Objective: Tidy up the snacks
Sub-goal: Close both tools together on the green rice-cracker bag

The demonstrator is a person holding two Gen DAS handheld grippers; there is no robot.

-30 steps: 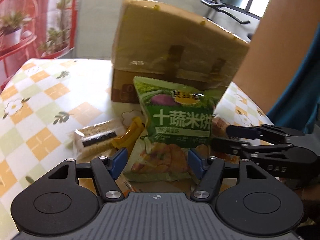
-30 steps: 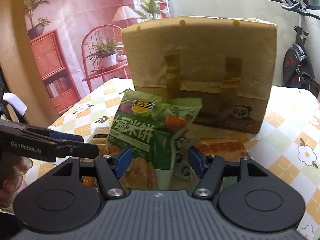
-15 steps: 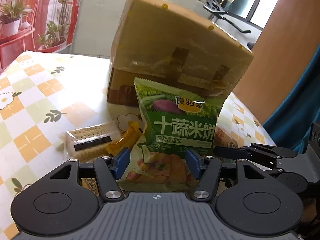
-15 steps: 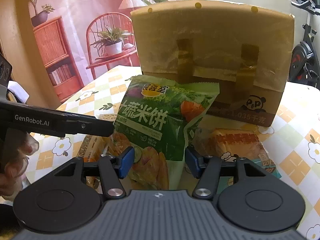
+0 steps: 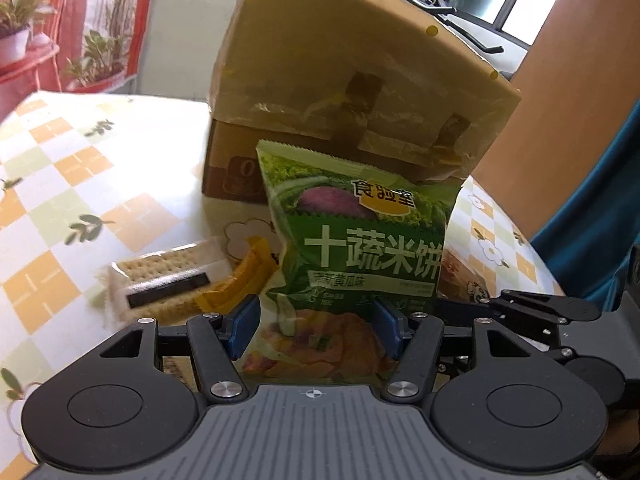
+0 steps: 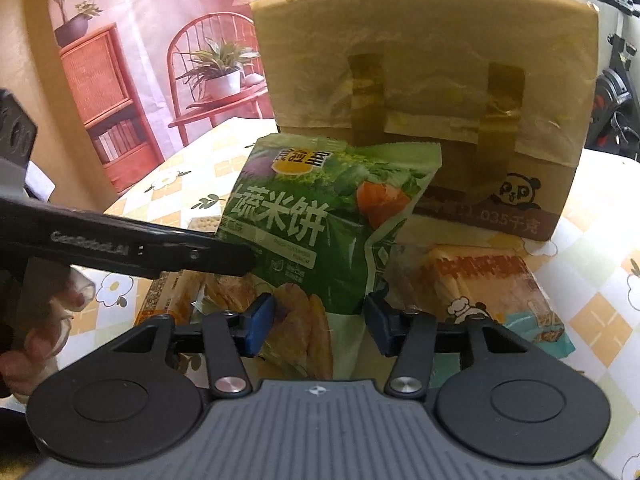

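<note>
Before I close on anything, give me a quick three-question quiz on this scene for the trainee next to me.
1. True or false: the green snack bag lies flat on its face.
2. What stands right behind the bag? A) a cardboard box B) a wire basket C) a glass bottle
3. In the left wrist view, which snack lies to the left of the yellow packet?

Key:
1. False; it stands upright.
2. A.
3. The cracker pack, a clear wrapper with a dark label.
</note>
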